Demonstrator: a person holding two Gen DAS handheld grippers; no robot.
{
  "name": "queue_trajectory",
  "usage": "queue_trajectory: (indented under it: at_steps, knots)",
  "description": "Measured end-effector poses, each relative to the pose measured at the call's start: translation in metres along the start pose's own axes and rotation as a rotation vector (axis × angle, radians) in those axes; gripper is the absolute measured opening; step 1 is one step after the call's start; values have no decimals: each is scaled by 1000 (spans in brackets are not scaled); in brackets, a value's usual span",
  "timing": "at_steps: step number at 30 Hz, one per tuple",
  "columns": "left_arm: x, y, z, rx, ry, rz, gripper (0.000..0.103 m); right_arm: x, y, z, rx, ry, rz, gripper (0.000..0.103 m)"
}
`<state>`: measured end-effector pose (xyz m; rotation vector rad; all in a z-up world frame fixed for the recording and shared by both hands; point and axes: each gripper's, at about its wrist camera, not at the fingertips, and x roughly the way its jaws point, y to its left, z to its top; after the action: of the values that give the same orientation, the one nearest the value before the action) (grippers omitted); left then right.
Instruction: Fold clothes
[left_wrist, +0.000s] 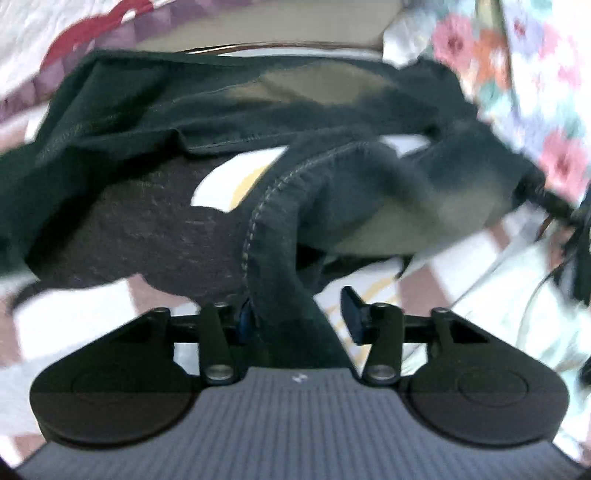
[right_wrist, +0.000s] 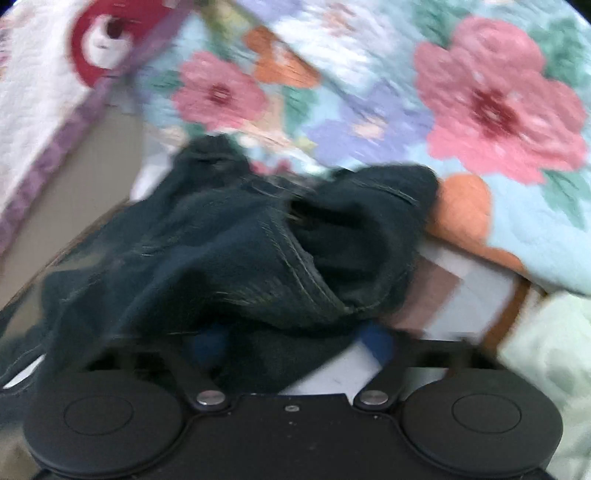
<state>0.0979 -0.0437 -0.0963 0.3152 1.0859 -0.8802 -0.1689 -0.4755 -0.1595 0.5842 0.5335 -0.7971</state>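
We see one dark green garment (left_wrist: 229, 110), rumpled, lying on a checked bed cover (left_wrist: 85, 325) of white and dusky pink squares. A stitched hem of it runs down between the fingers of the left tool (left_wrist: 299, 317). The left finger is mostly hidden behind the cloth, while the right blue pad (left_wrist: 352, 312) stands clear of the hem, so the fingers look spread, not pressing. In the right wrist view the same garment (right_wrist: 229, 251) heaps up in front of the right tool (right_wrist: 295, 343). Cloth lies between its two blue pads (right_wrist: 376, 341), but the picture is blurred and we cannot tell whether they pinch it.

Around the garment we count two quilts. A floral one (right_wrist: 480, 103) with pink, orange and lilac flowers lies just behind the garment, touching its far edge. A white one (right_wrist: 48, 85) with a red figure and a purple checked border sits to the left. A dark cord (left_wrist: 554, 206) shows at the right edge of the left view.
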Motion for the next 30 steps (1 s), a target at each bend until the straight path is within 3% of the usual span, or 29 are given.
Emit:
queue_trajectory:
  at_steps: [2, 3, 6, 9, 10, 12, 13, 15, 17, 20, 26, 28, 30]
  knots:
    - [-13, 3, 7, 25, -13, 16, 8, -11, -5, 6, 2, -56, 54, 21]
    - [-27, 7, 11, 28, -40, 12, 8, -24, -6, 12, -18, -116, 79, 21]
    - [-80, 19, 29, 14, -113, -97, 8, -68, -4, 40, -102, -256, 102, 19]
    - [-103, 25, 40, 19, -114, -153, 10, -100, -3, 68, -177, -347, 96, 17]
    - [-99, 27, 42, 15, -91, -144, 13, -99, -3, 74, -221, -335, 69, 18]
    - [-80, 33, 44, 15, -14, -112, 30, -72, -12, 78, -272, -198, 20, 20]
    - [-61, 37, 43, 24, 36, -61, 38, -57, -22, 76, -226, -136, 4, 20]
    - [-26, 41, 41, 58, 98, 29, 37, -28, -41, 70, -134, -19, -21, 20]
    - [0, 38, 38, 111, 112, 94, 32, -21, -49, 61, -82, 6, -5, 20]
    - [14, 36, 44, 134, 58, 166, 28, -23, -47, 52, -97, 1, -31, 22]
    - [3, 58, 63, 56, -126, 319, 26, -41, -46, 48, -33, 48, -25, 33]
    - [-9, 75, 62, -24, -162, 303, 26, -51, -37, 38, -31, 83, 33, 35]
    - [-25, 87, 49, -104, -194, 247, 26, -58, -15, 22, -108, 154, 136, 35]
